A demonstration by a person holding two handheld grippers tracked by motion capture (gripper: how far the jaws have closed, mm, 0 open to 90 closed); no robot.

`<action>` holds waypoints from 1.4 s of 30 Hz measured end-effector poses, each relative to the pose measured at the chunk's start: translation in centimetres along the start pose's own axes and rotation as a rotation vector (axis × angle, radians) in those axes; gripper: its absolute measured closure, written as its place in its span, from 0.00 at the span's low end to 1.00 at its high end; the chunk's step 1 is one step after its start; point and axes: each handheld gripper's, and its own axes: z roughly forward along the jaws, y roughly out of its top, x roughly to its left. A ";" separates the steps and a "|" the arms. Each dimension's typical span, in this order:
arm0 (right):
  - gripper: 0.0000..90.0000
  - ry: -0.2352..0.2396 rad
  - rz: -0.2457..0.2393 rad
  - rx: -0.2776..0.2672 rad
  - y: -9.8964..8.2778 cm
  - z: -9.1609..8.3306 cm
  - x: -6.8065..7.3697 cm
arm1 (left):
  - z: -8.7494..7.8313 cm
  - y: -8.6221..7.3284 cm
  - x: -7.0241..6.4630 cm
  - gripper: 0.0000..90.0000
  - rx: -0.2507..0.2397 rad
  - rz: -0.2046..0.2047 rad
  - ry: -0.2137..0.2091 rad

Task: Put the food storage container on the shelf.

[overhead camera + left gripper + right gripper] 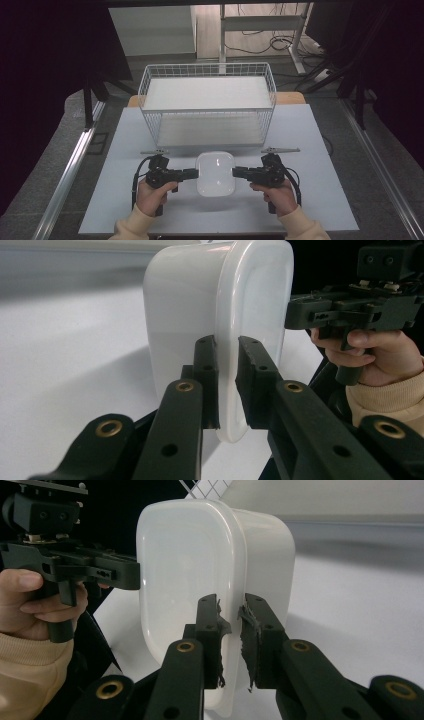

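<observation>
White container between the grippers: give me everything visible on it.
The white container is a rounded-rectangle tub with a lid, glossy, translucent-looking plastic. The lid's rim juts out as a lip around the body. It sits on the pale table, just in front of the wire basket, lid up. The left gripper is shut on the lip at one side, the right gripper on the lip opposite. Contents cannot be told.
</observation>
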 end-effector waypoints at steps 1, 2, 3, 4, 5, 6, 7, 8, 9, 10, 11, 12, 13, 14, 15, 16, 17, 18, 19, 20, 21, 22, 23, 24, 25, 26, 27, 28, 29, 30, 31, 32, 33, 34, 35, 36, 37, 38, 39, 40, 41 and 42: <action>0.87 -0.005 -0.021 -0.007 0.1 -0.1 0.2 | 0.0 0.0 0.0 0.88 0.000 0.006 0.001; 0.87 -0.009 -0.031 -0.010 0.2 -0.2 0.3 | -0.1 0.1 -0.1 0.88 -0.001 0.006 0.000; 0.87 -0.009 -0.031 -0.010 0.2 -0.2 0.3 | -0.1 0.1 -0.1 0.88 0.001 0.009 -0.001; 0.87 -0.009 -0.038 -0.012 0.2 -0.2 0.4 | -0.2 0.1 -0.2 0.88 -0.001 0.011 0.000; 0.87 -0.012 -0.044 -0.012 0.3 -0.3 0.5 | -0.2 0.1 -0.2 0.88 -0.002 0.012 0.001; 0.87 -0.011 -0.047 -0.014 0.3 -0.3 0.6 | -0.2 0.2 -0.3 0.88 -0.003 0.017 0.002; 0.87 -0.012 -0.051 -0.015 0.4 -0.3 0.6 | -0.3 0.2 -0.4 0.88 -0.006 0.019 0.003; 0.87 -0.013 -0.055 -0.018 0.5 -0.5 0.7 | -0.4 0.3 -0.5 0.88 -0.009 0.027 0.003; 0.87 -0.013 -0.061 -0.021 0.5 -0.5 0.8 | -0.5 0.4 -0.6 0.88 -0.009 0.029 0.002; 0.87 -0.013 -0.061 -0.021 0.5 -0.5 0.8 | -0.5 0.4 -0.6 0.88 -0.009 0.029 0.002; 0.87 -0.014 -0.068 -0.025 0.7 -0.6 1.0 | -0.6 0.6 -0.7 0.88 -0.012 0.034 0.000; 0.87 -0.014 -0.070 -0.028 0.8 -0.7 1.1 | -0.6 0.7 -0.8 0.88 -0.013 0.035 0.000; 0.87 -0.015 -0.074 -0.031 0.9 -0.8 1.1 | -0.6 0.7 -0.8 0.88 -0.013 0.035 0.000; 0.87 -0.013 -0.075 -0.031 1.0 -0.9 1.2 | -0.7 1.0 -1.0 0.88 -0.018 0.043 -0.002; 0.87 -0.013 -0.075 -0.031 1.0 -0.9 1.2 | -0.7 1.0 -1.0 0.88 -0.018 0.043 -0.002; 0.87 -0.012 -0.081 -0.035 1.3 -1.1 1.2 | -0.9 1.3 -1.1 0.88 -0.020 0.051 -0.010; 0.87 -0.012 -0.081 -0.035 1.3 -1.1 1.2 | -0.9 1.3 -1.1 0.88 -0.020 0.051 -0.010; 0.87 -0.008 -0.081 -0.036 1.5 -1.2 1.3 | -1.0 1.5 -1.2 0.88 -0.024 0.053 -0.011; 0.87 -0.002 -0.087 -0.043 1.9 -1.3 1.3 | -1.1 1.9 -1.3 0.88 -0.030 0.061 -0.013; 0.87 -0.001 -0.092 -0.046 2.1 -1.4 1.4 | -1.2 2.1 -1.4 0.88 -0.034 0.063 -0.013; 0.87 -0.002 -0.095 -0.049 2.4 -1.5 1.5 | -1.3 2.3 -1.5 0.89 -0.037 0.069 -0.012; 0.87 -0.002 -0.095 -0.049 2.4 -1.5 1.5 | -1.3 2.3 -1.5 0.89 -0.037 0.069 -0.012; 0.87 -0.002 -0.106 -0.054 2.9 -1.7 1.7 | -1.4 2.8 -1.7 0.89 -0.045 0.074 -0.011; 0.87 -0.003 -0.109 -0.055 3.1 -1.8 1.7 | -1.4 2.8 -1.7 0.89 -0.045 0.074 -0.011; 0.87 -0.003 -0.109 -0.055 3.1 -1.8 1.7 | -1.5 3.1 -1.9 0.89 -0.048 0.079 -0.008; 0.87 -0.005 -0.112 -0.058 3.4 -1.9 1.8 | -1.7 3.4 -2.0 0.89 -0.050 0.089 -0.005; 0.87 -0.010 -0.120 -0.060 3.8 -2.0 2.0 | -1.8 3.8 -2.2 0.89 -0.055 0.094 -0.006; 0.87 -0.010 -0.122 -0.064 4.2 -2.2 2.2 | -1.9 4.0 -2.3 0.89 -0.060 0.095 -0.006; 0.87 -0.009 -0.126 -0.070 4.6 -2.4 2.3 | -2.1 4.5 -2.6 0.89 -0.064 0.104 -0.004; 0.87 -0.009 -0.126 -0.070 4.6 -2.4 2.3 | -2.1 4.5 -2.6 0.89 -0.064 0.104 -0.004; 0.87 -0.009 -0.133 -0.078 5.2 -2.6 2.5 | -2.3 5.1 -3.0 0.89 -0.065 0.116 0.001; 0.87 -0.011 -0.135 -0.082 5.5 -2.7 2.6 | -2.4 5.4 -3.1 0.89 -0.067 0.121 0.005; 0.87 -0.010 -0.133 -0.085 5.7 -2.8 2.7 | -2.5 5.7 -3.3 0.89 -0.071 0.125 0.008; 0.87 -0.010 -0.133 -0.085 5.7 -2.8 2.7 | -2.5 5.7 -3.3 0.89 -0.071 0.125 0.008; 0.87 -0.012 -0.135 -0.093 6.2 -2.9 2.8 | -2.6 6.0 -3.4 0.89 -0.072 0.129 0.009; 0.87 -0.012 -0.135 -0.093 6.2 -2.9 2.8 | -2.7 6.3 -3.5 0.89 -0.073 0.133 0.009; 0.87 -0.012 -0.136 -0.098 6.7 -3.1 2.9 | -2.8 6.8 -3.7 0.89 -0.077 0.138 0.007; 0.87 -0.012 -0.135 -0.099 6.9 -3.2 3.0 | -2.8 6.8 -3.7 0.89 -0.077 0.138 0.007; 0.87 -0.013 -0.138 -0.100 7.2 -3.3 3.1 | -2.9 7.3 -3.9 0.89 -0.078 0.145 0.008; 0.87 -0.014 -0.136 -0.101 7.4 -3.4 3.1 | -3.0 7.6 -4.0 0.89 -0.080 0.148 0.009; 0.87 -0.014 -0.138 -0.104 7.7 -3.5 3.2 | -3.1 7.8 -4.1 0.89 -0.081 0.151 0.010; 0.87 -0.016 -0.141 -0.106 7.9 -3.6 3.3 | -3.1 8.0 -4.2 0.89 -0.081 0.154 0.010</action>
